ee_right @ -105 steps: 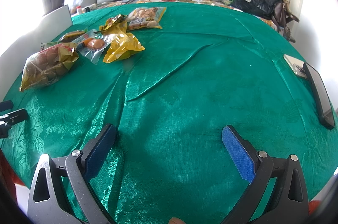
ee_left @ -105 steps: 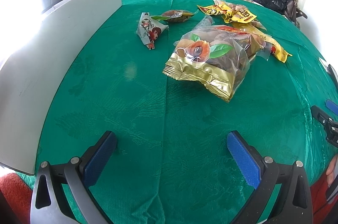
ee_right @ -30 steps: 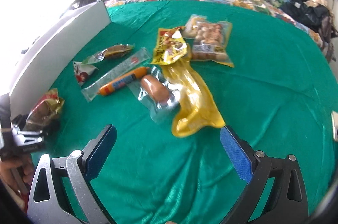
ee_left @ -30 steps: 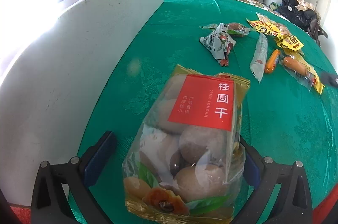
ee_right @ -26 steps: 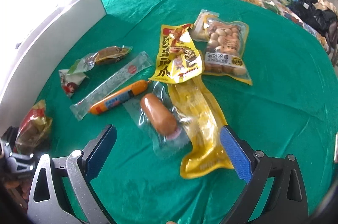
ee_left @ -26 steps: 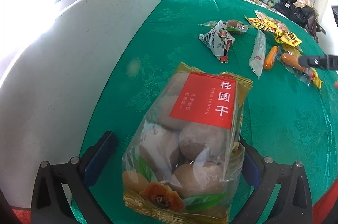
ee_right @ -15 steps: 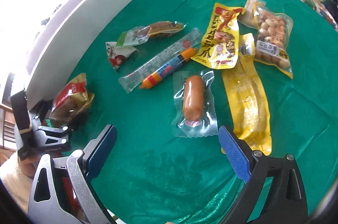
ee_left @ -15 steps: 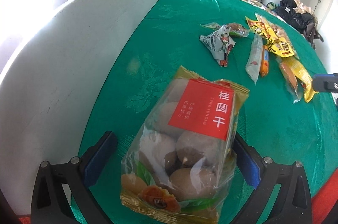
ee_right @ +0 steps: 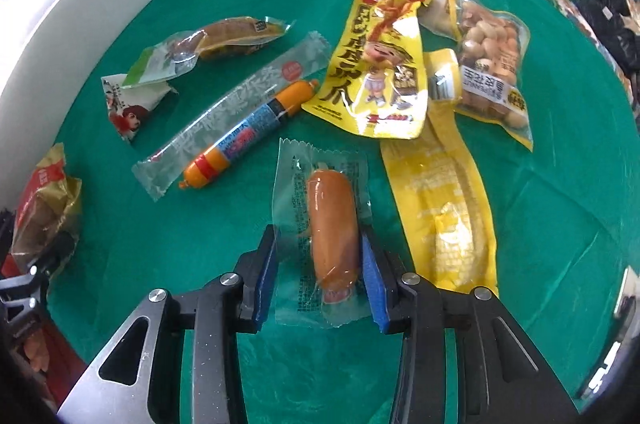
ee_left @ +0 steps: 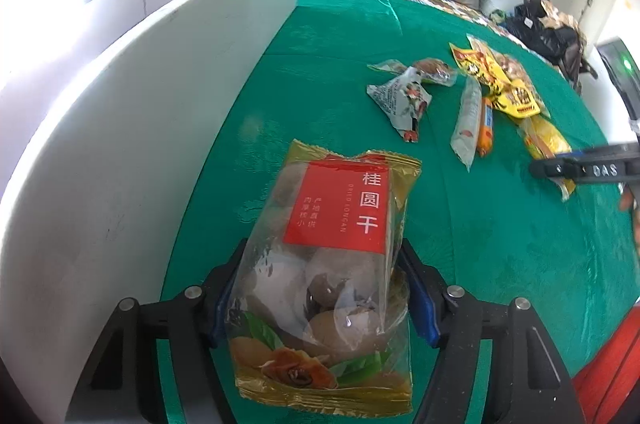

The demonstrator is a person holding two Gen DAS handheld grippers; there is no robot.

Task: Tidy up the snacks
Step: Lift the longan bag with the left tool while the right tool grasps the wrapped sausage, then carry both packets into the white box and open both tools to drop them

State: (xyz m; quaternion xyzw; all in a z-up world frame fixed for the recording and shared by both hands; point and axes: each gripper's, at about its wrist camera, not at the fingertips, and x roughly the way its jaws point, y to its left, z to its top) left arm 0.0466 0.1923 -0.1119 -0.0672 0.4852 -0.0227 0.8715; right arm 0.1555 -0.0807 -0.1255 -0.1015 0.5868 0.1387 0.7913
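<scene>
fingers of left gripper (ee_left: 322,298) now pinching longan bag (ee_left: 332,276) beside white board (ee_left: 132,127); right gripper (ee_right: 320,278) since moved in, pads pressed on sausage pack (ee_right: 326,236), flat on green cloth (ee_right: 540,191).

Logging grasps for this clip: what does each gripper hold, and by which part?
Left gripper clamps the dried longan bag across its lower half. Right gripper pinches the clear-wrapped sausage across its near half.
</scene>
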